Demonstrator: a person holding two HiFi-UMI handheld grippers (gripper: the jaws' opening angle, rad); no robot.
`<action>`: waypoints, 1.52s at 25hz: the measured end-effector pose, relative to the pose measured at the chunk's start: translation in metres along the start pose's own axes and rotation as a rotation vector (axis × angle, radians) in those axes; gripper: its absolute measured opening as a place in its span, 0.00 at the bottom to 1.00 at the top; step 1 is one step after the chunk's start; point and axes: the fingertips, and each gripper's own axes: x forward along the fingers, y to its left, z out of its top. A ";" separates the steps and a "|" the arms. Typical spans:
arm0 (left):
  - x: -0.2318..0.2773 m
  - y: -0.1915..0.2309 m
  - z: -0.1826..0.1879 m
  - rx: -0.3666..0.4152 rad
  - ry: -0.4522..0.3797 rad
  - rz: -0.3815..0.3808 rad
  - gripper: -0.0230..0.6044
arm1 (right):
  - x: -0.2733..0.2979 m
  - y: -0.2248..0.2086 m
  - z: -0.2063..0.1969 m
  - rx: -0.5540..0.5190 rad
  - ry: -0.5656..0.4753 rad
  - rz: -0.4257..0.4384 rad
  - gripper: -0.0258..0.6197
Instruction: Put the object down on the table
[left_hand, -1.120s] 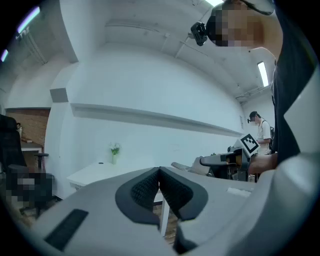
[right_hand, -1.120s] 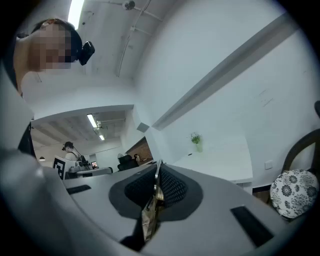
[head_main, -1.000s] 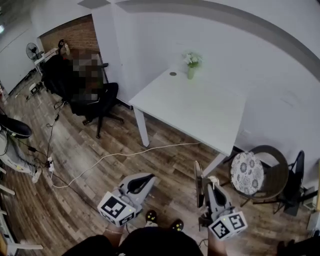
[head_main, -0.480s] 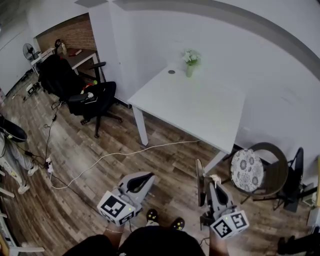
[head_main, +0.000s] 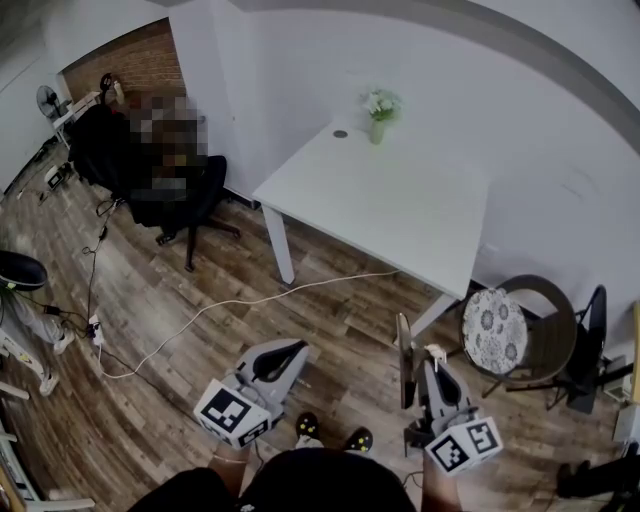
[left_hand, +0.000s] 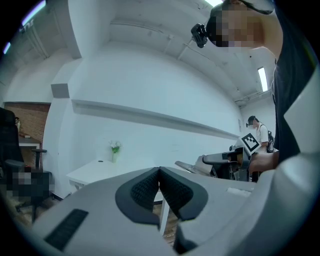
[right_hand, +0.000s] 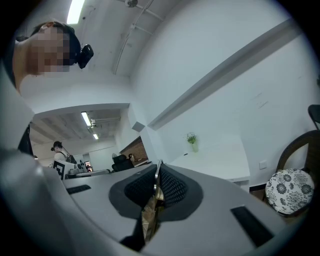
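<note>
Left gripper (head_main: 296, 350): jaws together, nothing between them, held level above the wood floor (head_main: 180, 290). White table (head_main: 400, 215) sits ahead, with a vase of flowers (head_main: 377, 103) at its far corner. Right gripper (head_main: 428, 352): jaws clamped on the thin flat object (head_main: 403, 362), which stands on edge, off the table, short of its near corner and over the floor. Cushioned chair (head_main: 493, 345) is just to the right.

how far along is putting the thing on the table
Done: right tool is shut on a thin flat item. In hand: it is held over the floor, well short of the white table. To do: reach the table, set it down, let go. Left tool is shut, empty.
</note>
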 end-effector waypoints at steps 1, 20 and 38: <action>-0.001 0.002 0.000 -0.001 -0.003 0.000 0.03 | 0.001 0.001 0.000 -0.001 0.001 -0.004 0.06; -0.031 0.041 -0.005 0.009 -0.009 -0.049 0.03 | 0.021 0.036 -0.011 -0.024 -0.022 -0.050 0.06; -0.042 0.090 -0.015 -0.029 -0.012 0.054 0.03 | 0.056 0.028 -0.008 -0.019 -0.013 -0.048 0.06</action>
